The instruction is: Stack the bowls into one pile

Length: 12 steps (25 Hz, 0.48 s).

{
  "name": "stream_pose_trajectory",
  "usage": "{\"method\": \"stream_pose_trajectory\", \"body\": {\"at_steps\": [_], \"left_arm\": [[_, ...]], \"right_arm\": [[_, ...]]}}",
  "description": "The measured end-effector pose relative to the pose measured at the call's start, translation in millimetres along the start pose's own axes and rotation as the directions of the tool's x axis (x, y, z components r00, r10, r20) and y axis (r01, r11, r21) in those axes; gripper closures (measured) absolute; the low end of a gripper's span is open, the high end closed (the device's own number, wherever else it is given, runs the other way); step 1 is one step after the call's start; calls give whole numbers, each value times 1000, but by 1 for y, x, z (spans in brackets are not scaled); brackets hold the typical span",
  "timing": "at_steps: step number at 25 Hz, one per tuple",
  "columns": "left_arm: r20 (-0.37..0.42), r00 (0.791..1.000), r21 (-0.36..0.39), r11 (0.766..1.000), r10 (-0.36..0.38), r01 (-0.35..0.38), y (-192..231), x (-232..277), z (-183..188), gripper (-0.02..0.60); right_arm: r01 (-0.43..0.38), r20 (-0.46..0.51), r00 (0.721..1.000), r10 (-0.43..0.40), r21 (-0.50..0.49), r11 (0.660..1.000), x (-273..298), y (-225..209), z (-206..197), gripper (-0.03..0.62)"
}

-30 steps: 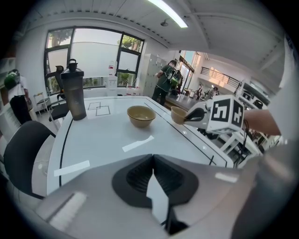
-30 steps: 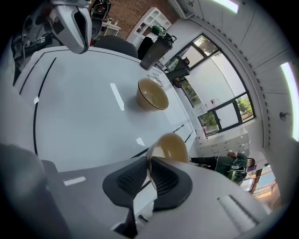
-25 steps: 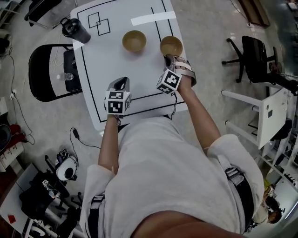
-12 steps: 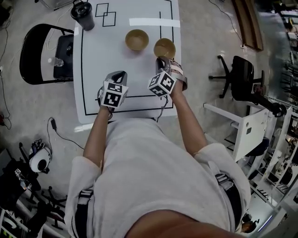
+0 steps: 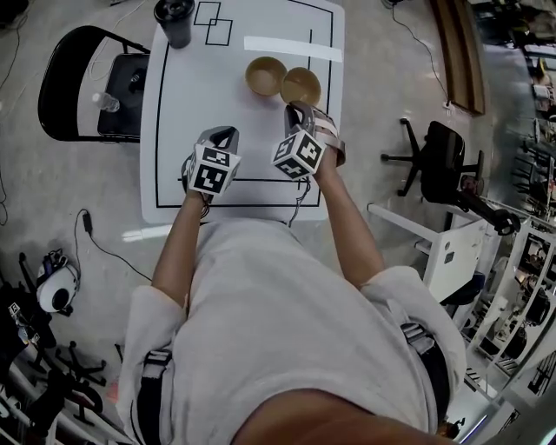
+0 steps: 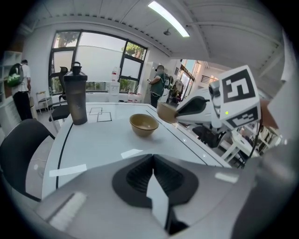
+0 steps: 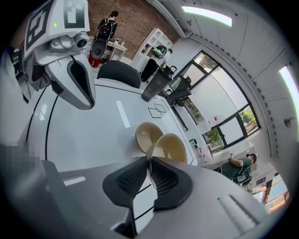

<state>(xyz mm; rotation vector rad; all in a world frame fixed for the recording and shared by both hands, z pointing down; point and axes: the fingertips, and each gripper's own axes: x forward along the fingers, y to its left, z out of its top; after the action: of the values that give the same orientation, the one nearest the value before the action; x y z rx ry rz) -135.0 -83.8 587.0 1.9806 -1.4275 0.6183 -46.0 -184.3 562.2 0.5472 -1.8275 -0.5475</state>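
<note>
Two tan bowls are at the far side of the white table [image 5: 182, 130]. The left bowl [image 5: 265, 76] [image 6: 144, 124] [image 7: 145, 132] rests on the tabletop. My right gripper [image 5: 295, 109] [image 7: 149, 161] is shut on the near rim of the right bowl [image 5: 301, 85] [image 7: 172, 147] [image 6: 166, 112], which hangs tilted just above the table, its edge against the other bowl's right side. My left gripper [image 5: 222, 139] [image 6: 153, 161] hovers nearer me and left of the bowls, shut on nothing.
A black shaker bottle [image 5: 174, 17] [image 6: 75, 95] stands at the table's far left corner. A white tape strip [image 5: 278, 45] lies beyond the bowls. A black folding chair [image 5: 82, 78] is to the left, an office chair [image 5: 443, 156] to the right.
The right gripper has carried its bowl leftward, from well apart to right beside the resting bowl. The left gripper has stayed shut and about in place.
</note>
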Motion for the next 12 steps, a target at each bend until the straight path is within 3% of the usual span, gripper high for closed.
{"method": "stream_pose_trajectory", "body": {"at_steps": [12], "left_arm": [[5, 1000, -31, 999, 21, -21, 12, -15, -1, 578]], "right_arm": [[-46, 48, 998, 51, -97, 994, 0, 9, 37, 560]]}}
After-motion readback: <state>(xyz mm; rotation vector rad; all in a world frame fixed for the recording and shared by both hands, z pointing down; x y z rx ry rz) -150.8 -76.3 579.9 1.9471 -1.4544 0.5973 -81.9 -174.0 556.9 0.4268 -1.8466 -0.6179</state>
